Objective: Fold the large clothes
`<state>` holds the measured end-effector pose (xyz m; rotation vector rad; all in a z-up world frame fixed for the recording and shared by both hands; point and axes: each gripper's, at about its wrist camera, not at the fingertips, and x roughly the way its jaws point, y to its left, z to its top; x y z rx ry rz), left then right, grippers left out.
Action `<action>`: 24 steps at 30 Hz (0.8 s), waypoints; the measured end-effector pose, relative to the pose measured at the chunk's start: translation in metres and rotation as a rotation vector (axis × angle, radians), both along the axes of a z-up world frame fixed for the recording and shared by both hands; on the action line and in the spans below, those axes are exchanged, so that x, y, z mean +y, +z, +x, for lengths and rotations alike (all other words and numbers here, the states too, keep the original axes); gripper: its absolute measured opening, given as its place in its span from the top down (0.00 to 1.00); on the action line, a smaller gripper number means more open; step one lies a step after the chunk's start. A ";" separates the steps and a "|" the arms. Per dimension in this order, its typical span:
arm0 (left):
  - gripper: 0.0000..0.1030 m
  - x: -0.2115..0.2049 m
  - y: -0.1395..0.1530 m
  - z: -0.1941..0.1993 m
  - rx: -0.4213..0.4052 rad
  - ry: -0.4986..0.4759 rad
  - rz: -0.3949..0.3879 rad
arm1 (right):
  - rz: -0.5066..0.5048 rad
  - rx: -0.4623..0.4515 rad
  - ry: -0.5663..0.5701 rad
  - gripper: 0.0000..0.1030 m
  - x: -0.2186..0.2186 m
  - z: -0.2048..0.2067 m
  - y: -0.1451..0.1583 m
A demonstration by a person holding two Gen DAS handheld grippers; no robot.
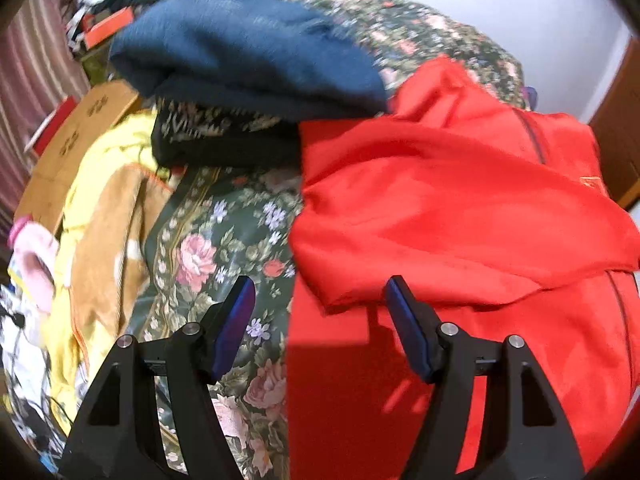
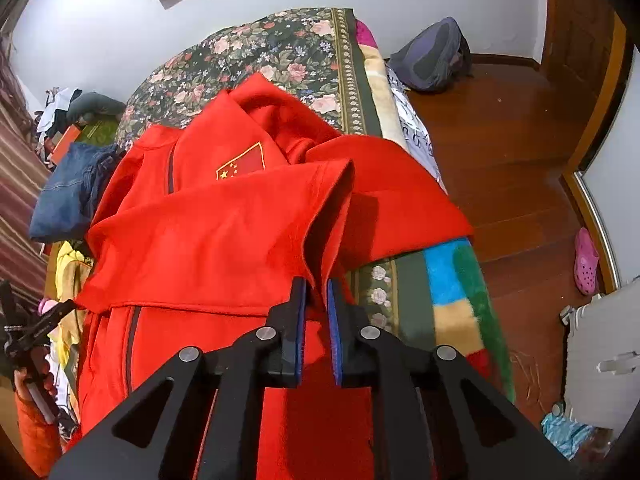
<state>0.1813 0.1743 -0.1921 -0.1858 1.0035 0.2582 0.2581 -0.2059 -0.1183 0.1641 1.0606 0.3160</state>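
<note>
A large red jacket (image 1: 440,200) (image 2: 200,232) with a flag emblem (image 2: 242,162) lies front-up on the floral bedspread (image 1: 224,248). One sleeve (image 2: 240,216) is drawn across its chest. My right gripper (image 2: 316,286) is shut on that sleeve's cuff edge, and red cloth fills the narrow gap between the pads. My left gripper (image 1: 320,286) hangs open above the jacket's left edge, with nothing between its fingers. In the right wrist view the left gripper (image 2: 36,328) shows at the far left, held by a hand.
A blue garment (image 1: 248,48) (image 2: 68,196) sits on a black patterned one (image 1: 216,136) behind the jacket. A yellow and brown garment (image 1: 100,220) and a cardboard box (image 1: 80,132) lie to the left. The bed's right edge drops to a wooden floor (image 2: 500,160) with a backpack (image 2: 432,56) and a pink shoe (image 2: 586,260).
</note>
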 end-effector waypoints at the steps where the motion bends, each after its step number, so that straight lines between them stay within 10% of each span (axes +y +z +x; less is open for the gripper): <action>1: 0.35 -0.004 0.007 -0.001 -0.013 -0.016 0.013 | 0.004 -0.003 -0.002 0.91 -0.003 -0.001 0.000; 4: 0.35 -0.018 0.027 -0.001 -0.059 -0.049 0.046 | 0.029 -0.021 -0.025 0.86 -0.017 0.000 0.007; 8: 0.35 -0.030 0.046 0.007 -0.129 -0.057 0.041 | 0.058 -0.050 -0.114 0.52 -0.039 0.006 0.008; 24: 0.35 -0.060 -0.010 0.075 -0.013 -0.057 -0.134 | 0.341 0.271 -0.307 0.52 -0.079 0.073 -0.090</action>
